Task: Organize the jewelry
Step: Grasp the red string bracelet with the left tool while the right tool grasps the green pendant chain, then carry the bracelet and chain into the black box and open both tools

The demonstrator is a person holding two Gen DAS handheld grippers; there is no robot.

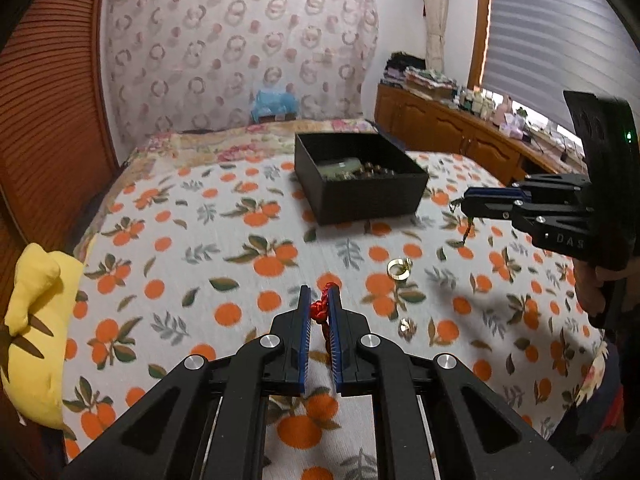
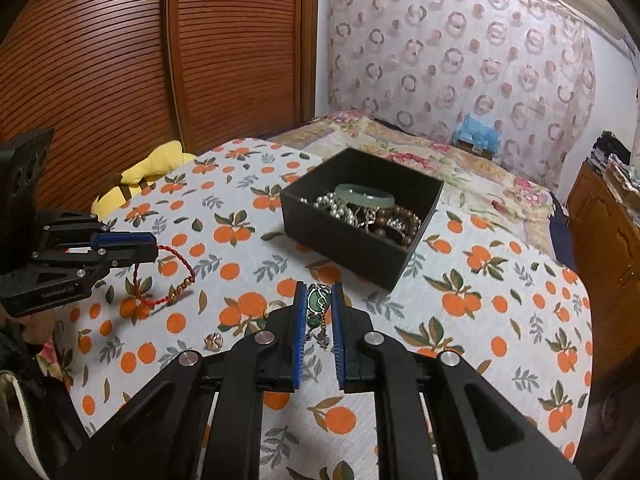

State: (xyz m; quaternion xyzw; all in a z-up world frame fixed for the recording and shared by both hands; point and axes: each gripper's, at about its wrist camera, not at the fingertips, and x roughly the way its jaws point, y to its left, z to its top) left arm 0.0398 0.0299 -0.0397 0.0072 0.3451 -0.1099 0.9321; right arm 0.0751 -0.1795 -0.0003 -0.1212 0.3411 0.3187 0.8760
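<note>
Left wrist view hid most of what its own gripper carried: the left gripper [image 1: 320, 300] was clenched on a red cord bracelet [image 1: 320, 312], of which only a knotted bit showed between the blue pads. The right wrist view gave the rest, the red loop [image 2: 168, 276] hanging below the left gripper [image 2: 154, 246] at 9 o'clock, with small gold beads strung low on it. Likewise the right gripper [image 1: 464, 204], entering the left view at 3 o'clock, showed only a dark dangling strand, too thin to read there; in its own view the right gripper [image 2: 318, 296] was closed on a green pendant piece [image 2: 319, 300] with a chain trailing under it.

A black box [image 1: 372, 196] sat on the bed at 12 o'clock. Its contents were half sunk behind the wall in the left view; from the right, the box [image 2: 352, 252] held a pale green bangle [image 2: 364, 196], pearl strands and brown wooden beads.

A gold ring [image 1: 399, 270] and a small flower-shaped piece [image 1: 406, 326] lay loose on the orange-print bedspread [image 1: 200, 280]; in the right view the ring was mostly covered by the gripper.

A yellow plush [image 1: 36, 320] lay at the bed's edge beside a slatted wooden wardrobe [image 2: 120, 60]. A patterned lace curtain [image 1: 240, 40] hung behind the bed.
</note>
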